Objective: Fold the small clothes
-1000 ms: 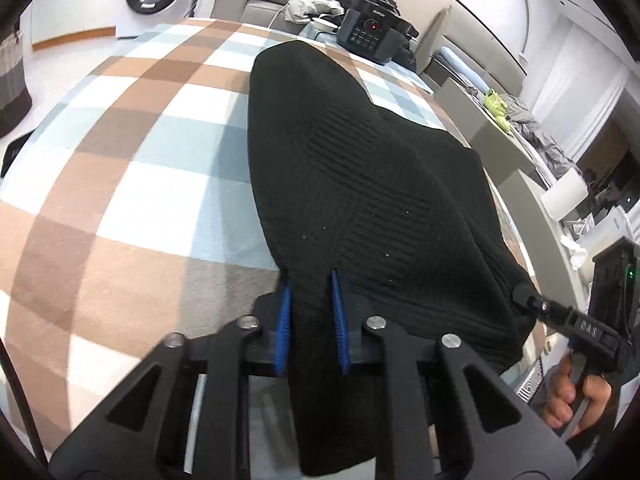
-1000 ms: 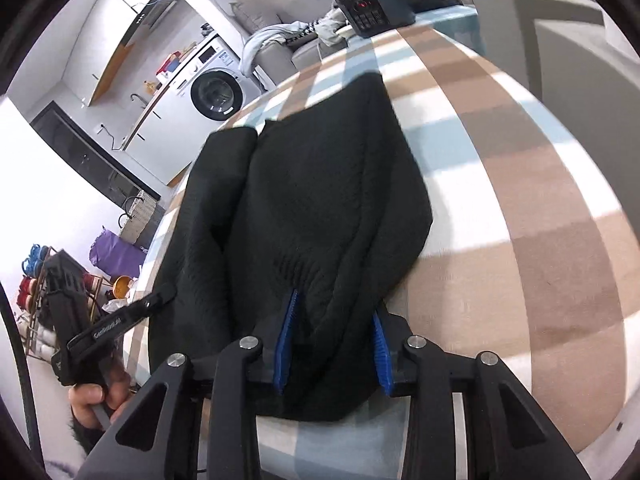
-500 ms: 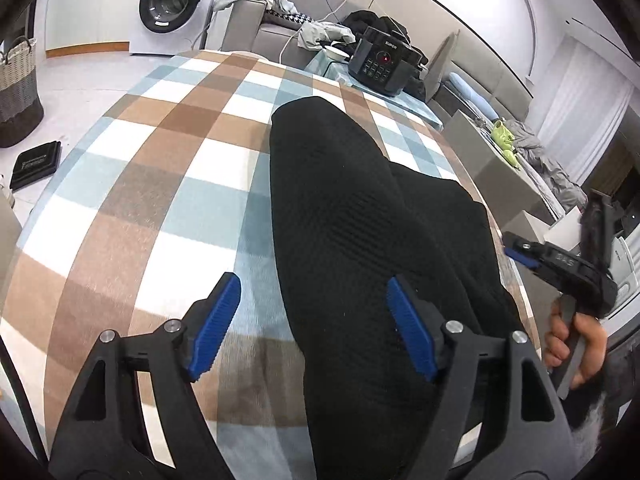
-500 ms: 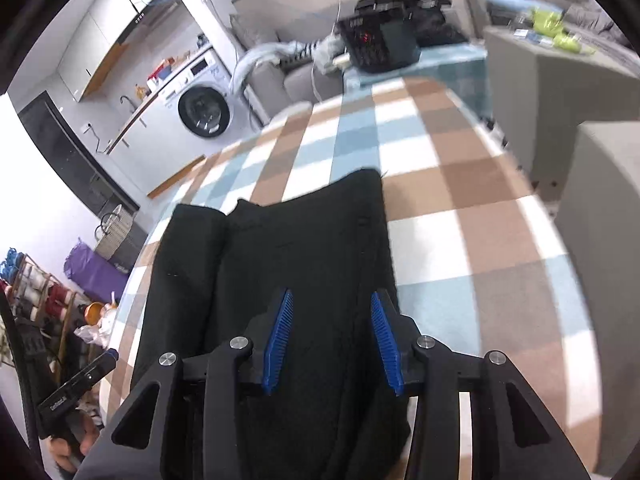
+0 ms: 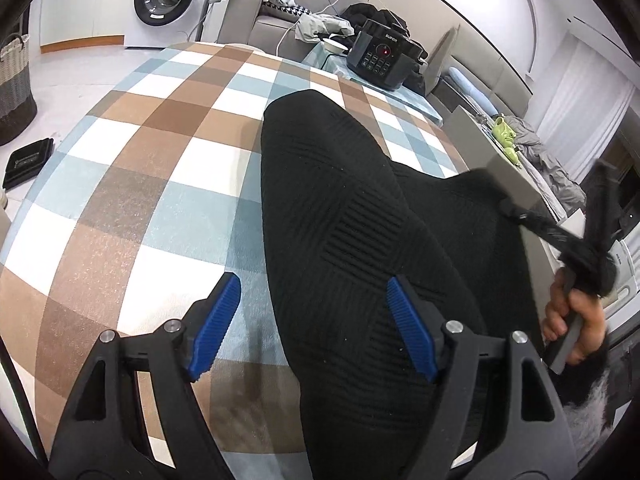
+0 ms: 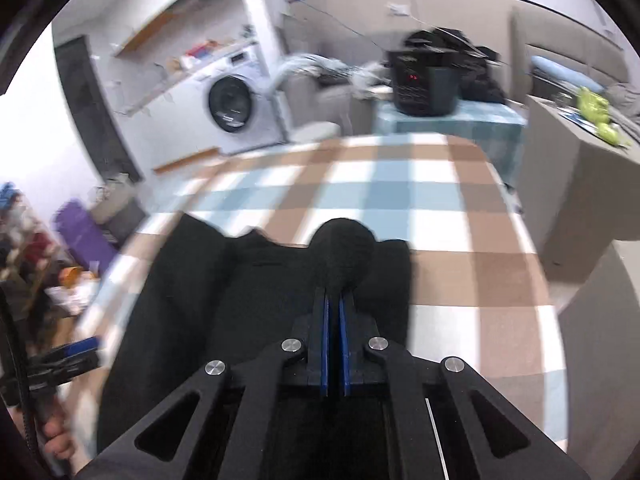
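Note:
A black knitted garment (image 5: 360,240) lies lengthwise on the table's checked cloth (image 5: 160,160), partly folded over itself. My left gripper (image 5: 312,320) stands open above the garment's near end, its blue pads (image 5: 216,320) wide apart and pressing on nothing. My right gripper (image 6: 334,296) is shut on a bunch of the same garment (image 6: 200,300); the pinched fabric (image 6: 344,248) bulges past the tips, raised off the cloth. In the left wrist view a hand (image 5: 572,320) holds the right gripper at the table's right edge.
A black cooker (image 5: 380,60) stands on a side table beyond the far end. A washing machine (image 5: 168,0) is at the back, and a woven basket (image 5: 14,80) and a black tray (image 5: 28,156) are on the floor at left. Grey cabinets (image 6: 580,184) flank the right side.
My left gripper opened, let go of the garment's edge and drew back. My right gripper moved, rolled and shut on a bunch of the garment.

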Motion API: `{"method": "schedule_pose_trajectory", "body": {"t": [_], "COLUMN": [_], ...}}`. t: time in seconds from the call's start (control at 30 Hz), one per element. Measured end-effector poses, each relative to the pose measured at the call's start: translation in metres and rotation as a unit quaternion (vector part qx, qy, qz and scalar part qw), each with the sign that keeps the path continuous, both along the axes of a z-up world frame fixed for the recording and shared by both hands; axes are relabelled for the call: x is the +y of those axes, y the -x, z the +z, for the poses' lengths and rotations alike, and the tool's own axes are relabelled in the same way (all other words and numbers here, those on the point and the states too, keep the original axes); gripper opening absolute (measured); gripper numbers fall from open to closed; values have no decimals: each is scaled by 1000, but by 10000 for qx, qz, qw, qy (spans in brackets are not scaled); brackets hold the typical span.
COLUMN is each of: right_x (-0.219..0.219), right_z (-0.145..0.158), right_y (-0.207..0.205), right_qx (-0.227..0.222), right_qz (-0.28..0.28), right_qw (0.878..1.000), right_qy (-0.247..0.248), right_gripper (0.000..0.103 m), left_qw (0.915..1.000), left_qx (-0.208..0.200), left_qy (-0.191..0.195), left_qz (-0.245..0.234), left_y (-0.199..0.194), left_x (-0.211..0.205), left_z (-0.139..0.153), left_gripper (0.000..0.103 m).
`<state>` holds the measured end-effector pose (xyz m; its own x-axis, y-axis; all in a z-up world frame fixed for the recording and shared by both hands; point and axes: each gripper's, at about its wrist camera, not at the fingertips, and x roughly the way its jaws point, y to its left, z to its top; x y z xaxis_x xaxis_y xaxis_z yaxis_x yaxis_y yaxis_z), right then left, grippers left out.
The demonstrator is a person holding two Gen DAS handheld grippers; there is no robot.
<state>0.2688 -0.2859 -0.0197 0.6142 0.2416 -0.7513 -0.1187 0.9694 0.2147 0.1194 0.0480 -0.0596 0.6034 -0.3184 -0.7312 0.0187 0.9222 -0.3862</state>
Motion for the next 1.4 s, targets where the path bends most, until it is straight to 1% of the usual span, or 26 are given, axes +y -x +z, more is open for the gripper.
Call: {"method": "schedule_pose_trajectory", "body": {"t": [0.03,0.07,0.1,0.17,0.27,0.33,0.4,0.43,0.47,0.5,0.57,0.67,0.73,0.77,0.83,0.87,0.9,0.93,1.0,1.07,1.13,1.17,1.2,1.27,1.33,1.4], "right_x": [-1,-3,-4,-2,11,29,48,59,72,79,92,114,122,126,134,137,140,142,143,135,121,114,109,99,86,81], "right_z": [-15,-23,-26,-17,11,24,29,29,29,29,23,4,-8,-17,-27,-30,-29,-23,3,39,71,86,92,90,66,38], "right_y": [-10,-13,-14,-4,13,16,11,8,5,2,-9,-28,-36,-41,-44,-44,-43,-39,-26,-6,14,25,30,29,12,-5], "right_qx": [370,576,646,495,158,128,238,289,328,296,454,746,947,1097,1163,1138,1081,949,469,-8,-349,-517,-598,-599,-259,142], "right_qz": [-64,-161,-222,-241,-58,251,600,714,739,721,860,968,1063,1048,1054,1060,1117,1185,1283,1194,1020,928,884,660,554,527], "right_qw": [9993,9982,9977,9985,9998,9988,9943,9936,9952,9960,9925,9898,9854,9831,9831,9838,9838,9846,9876,9898,9913,9925,9932,9960,9979,9985], "right_qy": [24,33,-7,-3,-130,-392,-843,-828,-553,-439,-738,-731,-933,-1025,-942,-889,-896,-864,-774,-775,-757,-604,-471,-103,-218,-82], "right_gripper": [5,8,8,19,30,35,42,43,44,44,44,44,44,44,43,30,20,7,5,4,4,4,4,4,4,4], "left_qw": [10000,10000,10000,10000,10000,10000,9999,9999,9999,9999,9998,9995,9993,9993,9993,9993,9993,9992,9992,9992,9992,9992,9992,9992,9994,9995], "left_qx": [21,45,71,60,17,24,30,19,15,7,-12,24,22,21,21,17,23,28,-4,-59,-125,-153,-191,-239,-212,-191], "left_qy": [12,18,5,-18,4,56,110,134,138,142,184,278,328,334,302,304,312,322,328,339,339,333,335,326,288,241], "left_qz": [-14,-20,-26,-49,-48,-27,-24,-9,0,5,48,129,169,174,203,205,210,214,214,199,165,153,121,61,10,-36], "left_y": [0,0,0,3,6,7,8,10,11,12,16,19,21,22,23,23,23,24,25,26,28,28,29,29,27,27], "left_x": [0,-1,-2,-1,4,8,13,15,17,20,27,37,42,43,46,47,48,48,49,48,46,44,42,36,29,21], "left_z": [-1,-2,-3,-3,-2,-4,-5,-5,-5,-5,-5,-8,-9,-10,-11,-11,-11,-11,-9,-5,1,4,7,11,11,10], "left_gripper": [73,73,73,73,73,73,73,73,73,73,73,73,73,73,73,73,73,73,73,73,73,73,74,75,75,75]}}
